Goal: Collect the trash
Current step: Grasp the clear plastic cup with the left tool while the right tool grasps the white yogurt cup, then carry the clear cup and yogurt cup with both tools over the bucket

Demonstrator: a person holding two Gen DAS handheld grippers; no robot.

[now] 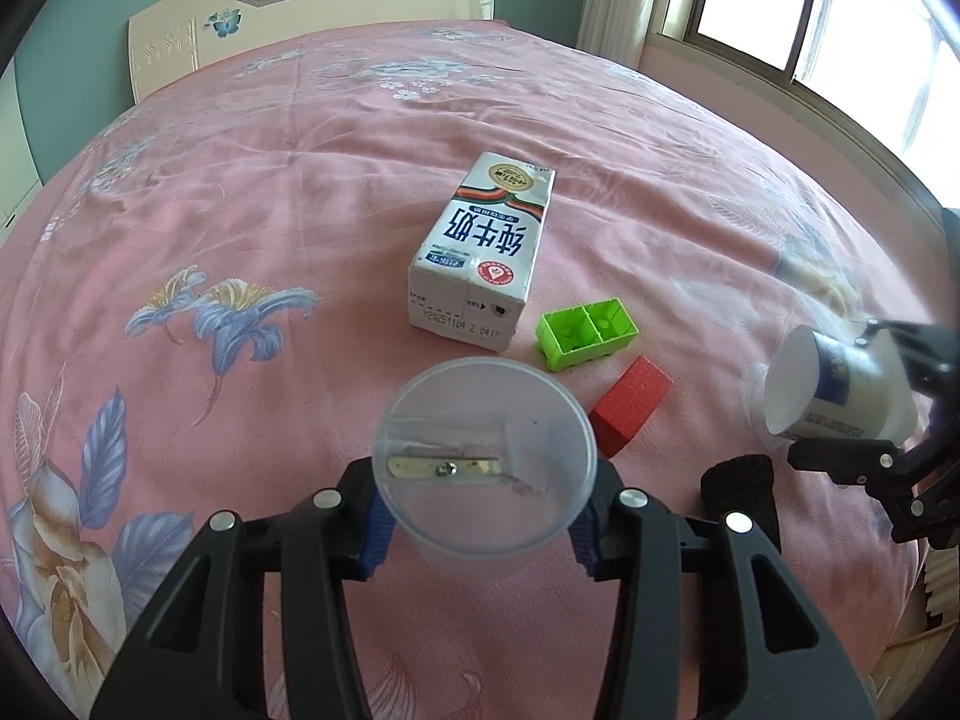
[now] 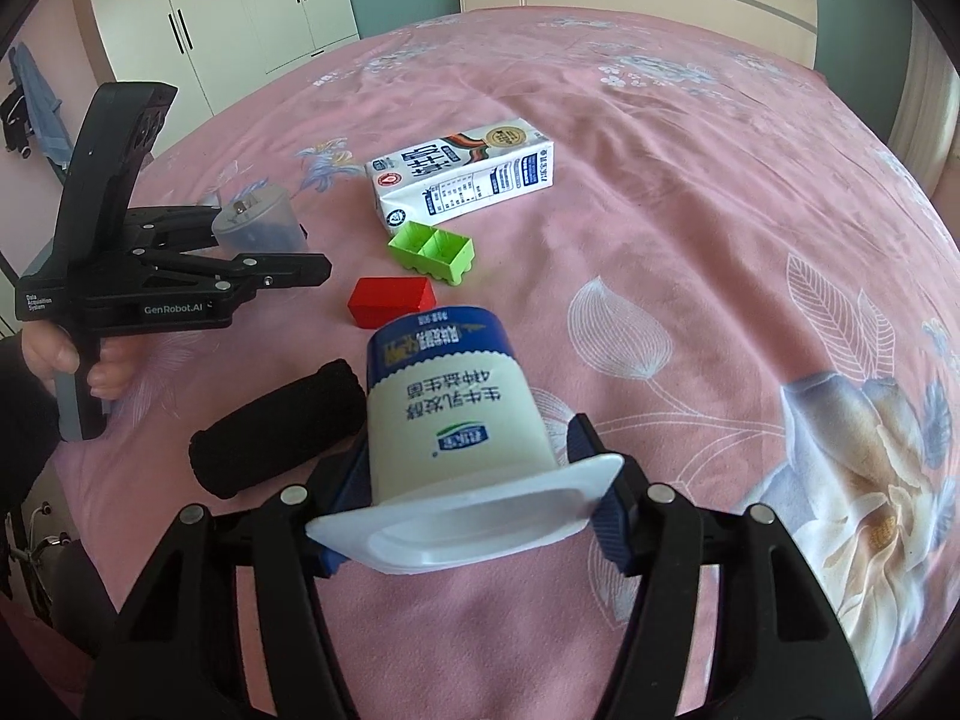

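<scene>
While over the bed (image 1: 300, 192), left hand-held gripper (image 1: 483, 516) pinching clear cup (image 1: 483, 468); right hand-held gripper (image 2: 474, 504) pinching yogurt cup (image 2: 456, 414).

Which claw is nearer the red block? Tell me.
Left, narrowly. The left claw, shut on a clear cup, sits just beside the red block; the right claw, holding the yogurt cup, hangs slightly farther.
</scene>
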